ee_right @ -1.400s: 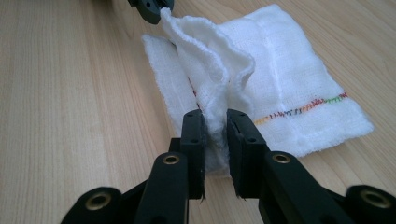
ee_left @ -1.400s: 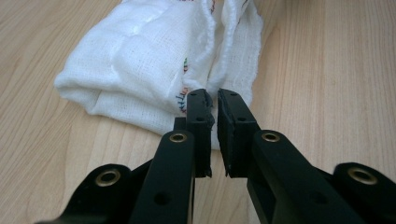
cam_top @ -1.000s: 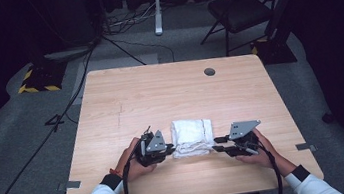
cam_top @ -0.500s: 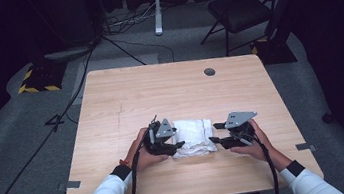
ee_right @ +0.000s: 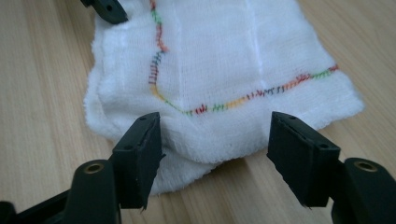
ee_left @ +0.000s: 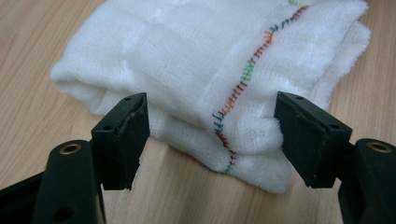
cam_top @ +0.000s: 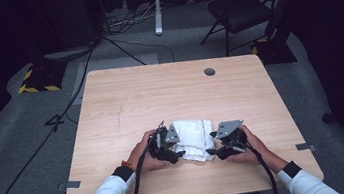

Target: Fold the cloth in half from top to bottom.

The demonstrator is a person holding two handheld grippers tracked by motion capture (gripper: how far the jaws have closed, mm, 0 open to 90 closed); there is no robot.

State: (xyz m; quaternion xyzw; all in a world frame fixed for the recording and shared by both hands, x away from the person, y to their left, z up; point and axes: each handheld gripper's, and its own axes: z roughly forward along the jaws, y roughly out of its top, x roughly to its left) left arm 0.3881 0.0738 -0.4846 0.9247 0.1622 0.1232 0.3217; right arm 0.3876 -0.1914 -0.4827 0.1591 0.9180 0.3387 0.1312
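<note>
Flanking the folded cloth (cam_top: 194, 138) on the bare table (cam_top: 169, 92), both tongs gape, freshly widened.

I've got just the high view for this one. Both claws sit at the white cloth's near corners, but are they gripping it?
Observer: No. The left claw stands open; its pads flank the folded cloth without pressing it.
Operator: And the right?
Observer: The right claw is open too, its jaws having just been widening around the cloth's edge.
Operator: Any marking on it?
Observer: A multicoloured stitch line runs across the top layer.
</note>
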